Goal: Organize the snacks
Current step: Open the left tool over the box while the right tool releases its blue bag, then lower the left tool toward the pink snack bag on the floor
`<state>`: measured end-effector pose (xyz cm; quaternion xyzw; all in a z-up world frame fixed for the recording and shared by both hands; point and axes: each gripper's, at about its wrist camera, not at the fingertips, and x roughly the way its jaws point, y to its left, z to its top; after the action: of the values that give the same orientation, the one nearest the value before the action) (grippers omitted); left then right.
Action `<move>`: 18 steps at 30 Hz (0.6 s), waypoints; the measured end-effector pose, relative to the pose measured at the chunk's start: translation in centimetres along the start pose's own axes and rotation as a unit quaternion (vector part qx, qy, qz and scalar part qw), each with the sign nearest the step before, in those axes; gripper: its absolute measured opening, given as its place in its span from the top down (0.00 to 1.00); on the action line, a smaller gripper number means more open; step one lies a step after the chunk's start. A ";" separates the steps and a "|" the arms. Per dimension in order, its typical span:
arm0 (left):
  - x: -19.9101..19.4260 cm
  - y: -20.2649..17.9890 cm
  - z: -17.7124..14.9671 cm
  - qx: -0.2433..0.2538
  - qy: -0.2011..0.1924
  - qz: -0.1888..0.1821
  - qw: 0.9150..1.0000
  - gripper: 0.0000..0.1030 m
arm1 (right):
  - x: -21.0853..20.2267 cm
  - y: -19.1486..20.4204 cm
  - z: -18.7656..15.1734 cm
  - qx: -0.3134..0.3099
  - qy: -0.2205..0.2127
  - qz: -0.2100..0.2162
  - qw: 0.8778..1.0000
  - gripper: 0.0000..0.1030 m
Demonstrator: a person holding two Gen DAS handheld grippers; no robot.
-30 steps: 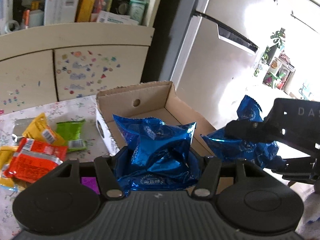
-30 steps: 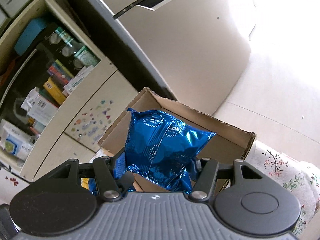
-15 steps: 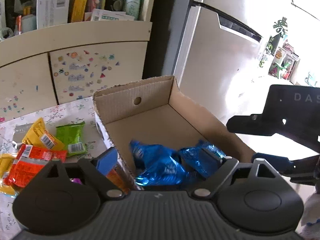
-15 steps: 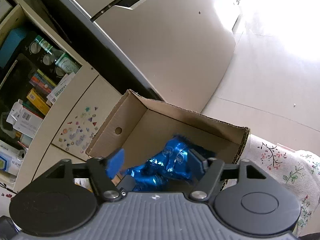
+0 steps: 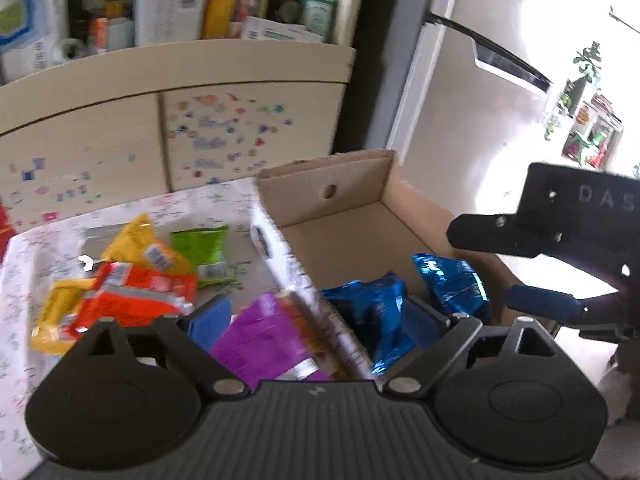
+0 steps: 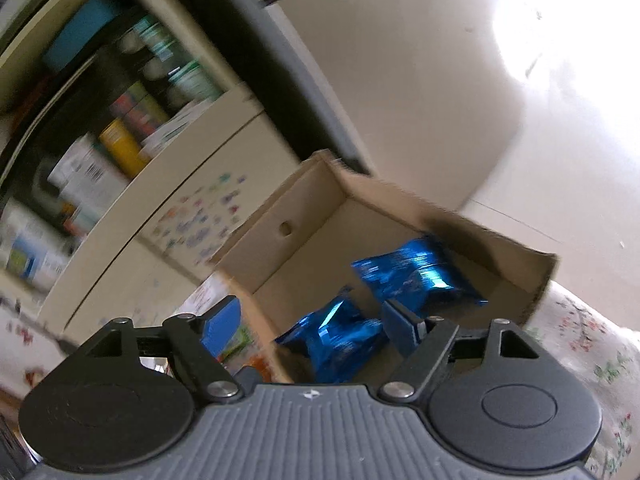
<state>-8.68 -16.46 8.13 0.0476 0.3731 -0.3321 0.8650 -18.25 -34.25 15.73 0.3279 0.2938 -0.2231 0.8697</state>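
Two shiny blue snack packets (image 5: 372,316) (image 5: 456,280) lie loose in the open cardboard box (image 5: 340,208). My left gripper (image 5: 320,320) hovers over the box's near left wall, its jaws opening and gripping nothing. A purple packet (image 5: 260,340) lies on the table below it. In the right wrist view the same blue packets (image 6: 416,276) (image 6: 340,336) rest on the floor of the box (image 6: 304,196). My right gripper (image 6: 312,328) is above them, its jaws opening, pads off the packets. It also shows at the right edge of the left wrist view (image 5: 500,268).
Orange (image 5: 132,300), yellow (image 5: 136,244) and green (image 5: 204,252) packets lie on the flowered tablecloth (image 5: 24,288) left of the box. A stickered cabinet (image 5: 240,128) with crowded shelves stands behind. A fridge (image 5: 460,128) is at the right.
Both grippers held a blue packet a second ago. Both have let go, the packets have dropped into the box, and the jaws have spread. The left view has swung left.
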 end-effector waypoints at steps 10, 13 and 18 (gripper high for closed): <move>-4.5 6.1 -1.2 -0.039 -0.010 0.050 0.998 0.09 | 1.6 4.0 -3.4 -0.077 0.077 0.093 0.990 0.18; -5.9 8.3 -1.9 -0.044 -0.011 0.065 0.997 0.09 | 1.7 5.5 -4.7 -0.109 0.087 0.104 0.985 0.18; -7.8 12.2 -3.5 -0.079 -0.002 0.077 0.994 0.08 | 2.0 7.4 -6.6 -0.133 0.099 0.105 0.980 0.18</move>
<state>-7.32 -1.65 8.88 0.0071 0.3920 -0.2340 0.8897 -14.93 -24.94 13.59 0.2585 0.3693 -0.0554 0.8909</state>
